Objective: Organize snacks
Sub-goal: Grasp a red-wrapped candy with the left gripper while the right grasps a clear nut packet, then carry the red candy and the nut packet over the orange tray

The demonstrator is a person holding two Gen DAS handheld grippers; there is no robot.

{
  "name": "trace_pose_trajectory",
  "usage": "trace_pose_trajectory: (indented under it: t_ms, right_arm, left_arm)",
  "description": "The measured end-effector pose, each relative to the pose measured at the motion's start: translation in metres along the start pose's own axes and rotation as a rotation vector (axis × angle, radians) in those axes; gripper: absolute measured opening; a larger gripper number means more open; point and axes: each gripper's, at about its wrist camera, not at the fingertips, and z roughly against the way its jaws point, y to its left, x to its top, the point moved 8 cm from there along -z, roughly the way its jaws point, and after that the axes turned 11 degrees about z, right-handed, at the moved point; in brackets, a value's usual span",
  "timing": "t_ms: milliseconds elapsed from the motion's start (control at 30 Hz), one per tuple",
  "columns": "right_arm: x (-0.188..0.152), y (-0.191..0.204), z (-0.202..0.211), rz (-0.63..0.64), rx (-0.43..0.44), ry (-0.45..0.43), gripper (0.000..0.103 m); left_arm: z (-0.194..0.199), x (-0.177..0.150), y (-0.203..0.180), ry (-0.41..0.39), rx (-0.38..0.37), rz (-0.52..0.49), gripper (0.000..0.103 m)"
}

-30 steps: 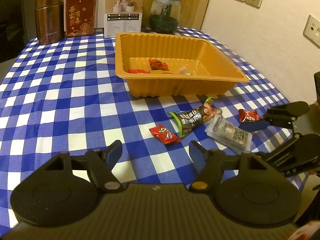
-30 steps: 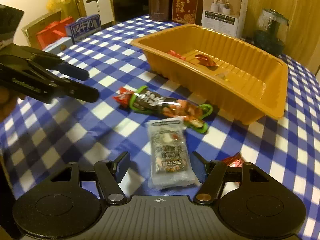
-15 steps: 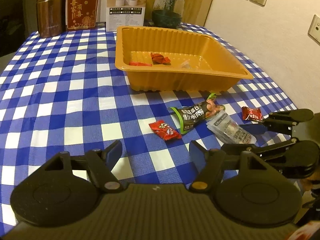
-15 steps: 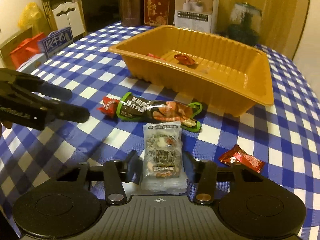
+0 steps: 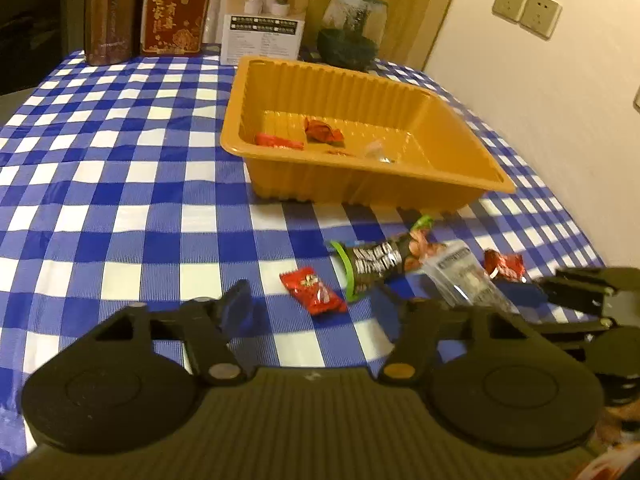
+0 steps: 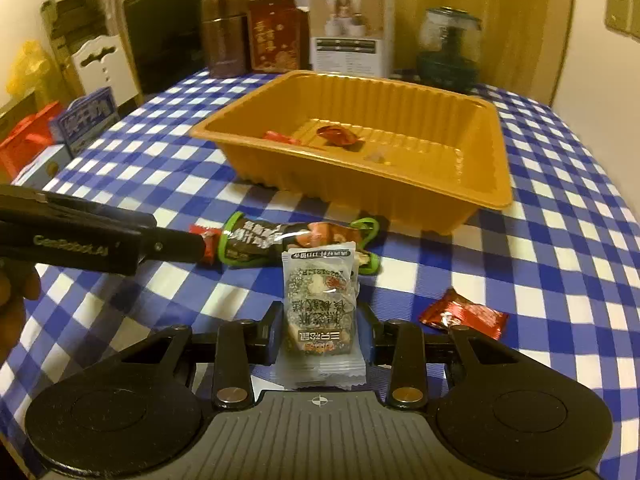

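Near the tray (image 6: 496, 184), my right gripper (image 6: 320, 330) has just closed, pinching the clear snack packet (image 6: 320, 300) for lifting; left gripper (image 5: 316, 312), closing, empty.

Clear cake packet (image 6: 320, 312) tilted up; orange tray (image 6: 400, 184) holds candies.

Table (image 5: 120, 184) under a blue-and-white checked cloth. Orange tray (image 5: 472, 152) resting near the middle. Behind the tray, along the far edge: brown canister (image 5: 110, 20), red box (image 5: 176, 10), white box (image 5: 266, 12), glass jar (image 5: 352, 28). In front of the tray, on the cloth: long dark packet with green ends (image 5: 380, 264); red candy (image 5: 312, 290) just left of that packet; clear packet (image 6: 320, 312) overlapping its right end; second red candy (image 6: 464, 314) further right, nearer the table's edge.
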Motion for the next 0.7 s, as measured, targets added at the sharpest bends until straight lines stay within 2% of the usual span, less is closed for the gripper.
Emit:
trace_pose_trajectory:
  t_ms: [133, 267, 467, 533, 600, 700]
  right_arm:
    - [0.001, -0.006, 0.002, -0.021, -0.010, -0.004, 0.038]
    - [0.002, -0.010, 0.001, -0.032, -0.008, -0.009, 0.038]
    - [0.003, -0.007, 0.001, -0.025, -0.004, -0.008, 0.038]
    - [0.003, -0.008, 0.001, -0.029, -0.004, -0.009, 0.038]
    - [0.003, -0.009, 0.001, -0.031, -0.005, -0.009, 0.038]
    - [0.004, -0.008, 0.001, -0.031, -0.004, -0.011, 0.038]
  left_arm:
    - [-0.011, 0.000, 0.002, -0.003, 0.039, 0.012, 0.041]
    - [-0.019, -0.002, 0.001, 0.004, 0.037, 0.020, 0.041]
    - [-0.023, -0.005, -0.005, 0.002, 0.062, -0.033, 0.038]
    - [-0.022, -0.005, -0.004, 0.002, 0.070, -0.040, 0.026]
    - [-0.022, -0.005, -0.001, 0.001, 0.076, -0.042, 0.023]
    - [-0.022, -0.004, 0.000, 0.001, 0.070, -0.039, 0.022]
